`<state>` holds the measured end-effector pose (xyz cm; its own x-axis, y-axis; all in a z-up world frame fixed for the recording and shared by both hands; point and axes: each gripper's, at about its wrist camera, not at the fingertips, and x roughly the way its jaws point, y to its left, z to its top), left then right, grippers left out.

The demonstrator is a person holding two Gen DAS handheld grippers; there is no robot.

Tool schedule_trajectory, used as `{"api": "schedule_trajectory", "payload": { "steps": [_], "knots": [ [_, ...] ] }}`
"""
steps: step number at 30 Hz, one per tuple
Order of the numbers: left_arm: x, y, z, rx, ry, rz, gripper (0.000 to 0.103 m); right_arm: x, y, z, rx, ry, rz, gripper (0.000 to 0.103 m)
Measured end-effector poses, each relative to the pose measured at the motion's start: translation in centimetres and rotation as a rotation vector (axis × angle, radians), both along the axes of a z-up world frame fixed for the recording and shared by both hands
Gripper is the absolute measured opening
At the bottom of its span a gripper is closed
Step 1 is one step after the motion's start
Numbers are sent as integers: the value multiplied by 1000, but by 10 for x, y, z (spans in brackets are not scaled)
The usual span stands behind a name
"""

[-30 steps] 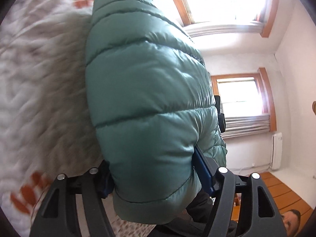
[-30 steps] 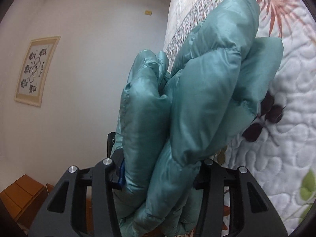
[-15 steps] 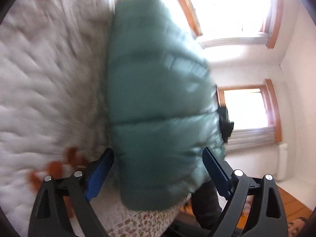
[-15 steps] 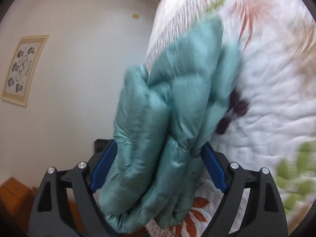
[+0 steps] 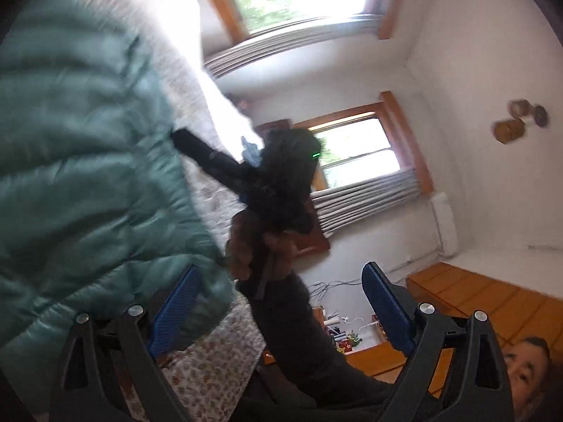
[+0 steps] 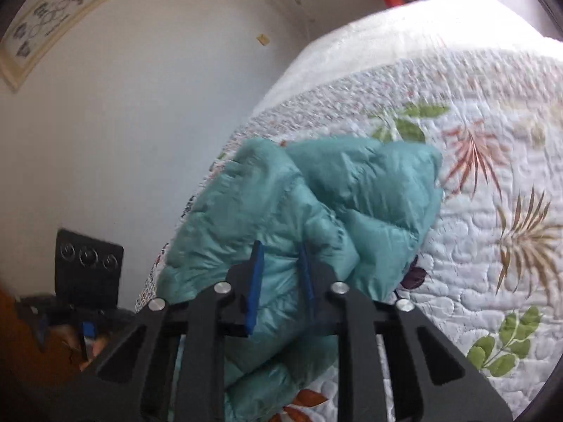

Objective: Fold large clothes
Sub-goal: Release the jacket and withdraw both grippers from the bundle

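Seemingly done with its grip, the left gripper (image 5: 278,299) in the left wrist view has its blue fingers (image 5: 176,307) spread wide with nothing between them; the teal puffer jacket (image 5: 81,161) bulges at the left on the quilted bed (image 5: 211,369), one pad just beside its edge, likely so the bundle can settle there. From the right wrist view, the right gripper (image 6: 279,281) has its fingers drawn close with only a narrow gap, over the jacket's near fold; whether they pinch fabric I cannot tell, though the folded jacket lies near the bed's corner
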<state>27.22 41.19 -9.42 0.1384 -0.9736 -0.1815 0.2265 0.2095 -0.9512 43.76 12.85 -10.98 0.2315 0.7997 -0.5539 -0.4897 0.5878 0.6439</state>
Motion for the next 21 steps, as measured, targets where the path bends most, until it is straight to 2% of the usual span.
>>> {"api": "schedule_trajectory", "payload": {
  "steps": [2,6,10,11,12,13,14,17,19,21],
  "knots": [
    [-9,-8,-15,24,15,-5,78,1,2,-15,9,31,-9,8],
    [-16,-12,-26,32,28,6,72,3,-1,-38,26,65,0,0],
    [-11,-22,-23,75,34,7,66,6,3,-53,7,90,-6,0],
    [-12,-20,-22,79,42,3,67,5,4,-50,-9,84,-6,0],
    [-12,-19,-18,79,53,-3,72,4,4,-45,-14,80,-5,3],
    [-11,-13,-12,57,58,-7,78,1,1,-35,-5,71,-5,9],
    [-13,-8,-4,33,44,0,88,-1,-2,-24,7,49,-14,10],
    [-18,12,34,-2,-50,56,93,-27,-7,18,57,-30,10,14],
    [-14,31,52,-4,-91,127,99,-48,2,32,54,-59,61,18],
    [-1,46,59,19,-107,182,99,-67,15,33,22,-72,101,18]
  ]
}}
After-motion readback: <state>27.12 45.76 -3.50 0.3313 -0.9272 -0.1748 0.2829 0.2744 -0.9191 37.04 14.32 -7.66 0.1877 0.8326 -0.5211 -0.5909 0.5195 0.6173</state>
